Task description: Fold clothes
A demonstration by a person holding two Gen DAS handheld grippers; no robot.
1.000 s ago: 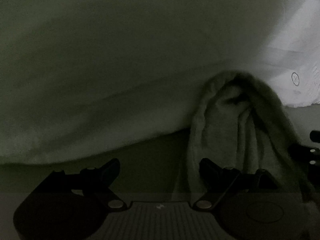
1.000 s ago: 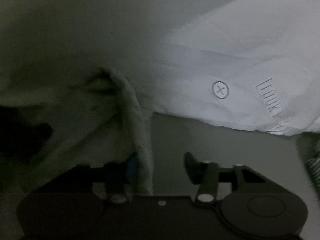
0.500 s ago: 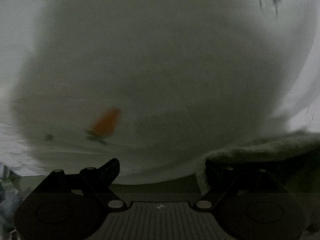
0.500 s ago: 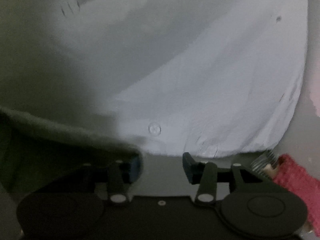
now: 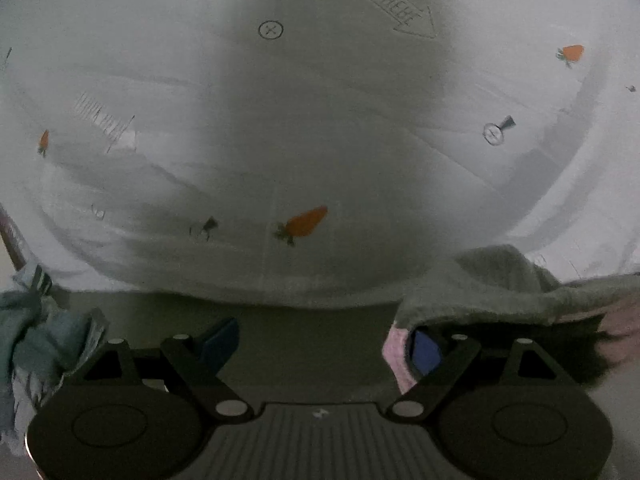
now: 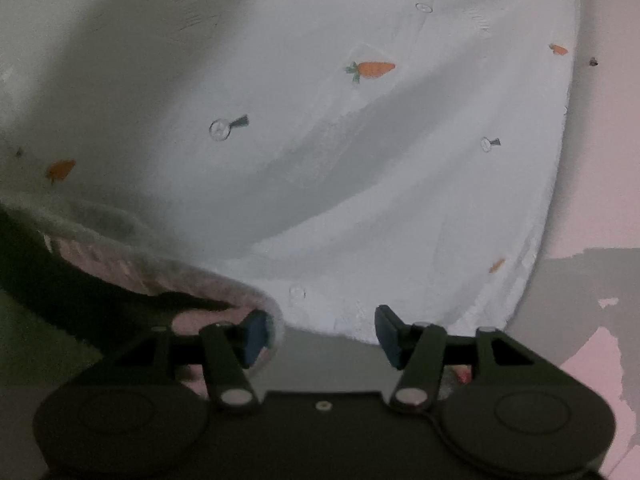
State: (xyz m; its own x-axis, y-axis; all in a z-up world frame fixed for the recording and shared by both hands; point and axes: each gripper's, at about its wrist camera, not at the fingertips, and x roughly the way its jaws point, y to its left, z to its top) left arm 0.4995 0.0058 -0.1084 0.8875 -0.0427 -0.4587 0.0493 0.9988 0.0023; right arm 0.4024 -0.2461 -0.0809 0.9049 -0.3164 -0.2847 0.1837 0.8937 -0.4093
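fingers (image 5: pixel 426 350) (image 6: pixel 254 336) on both sides stand spread, grey cloth (image 5: pixel 488 284) draped over one each.

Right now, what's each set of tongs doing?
Left tongs: open wide, grey garment draped on one finger, not clamped.
Right tongs: just been opening, the garment edge lies on one finger, unclamped.

Each camera sits just behind its own jaws, looking forward and slightly down, close over a white carrot-print sheet (image 5: pixel 320 152) beyond the fingertips. Both views share that sheet (image 6: pixel 360 184) and the grey-pink garment (image 5: pixel 500 284) draped by the inner jaw (image 6: pixel 160 276)
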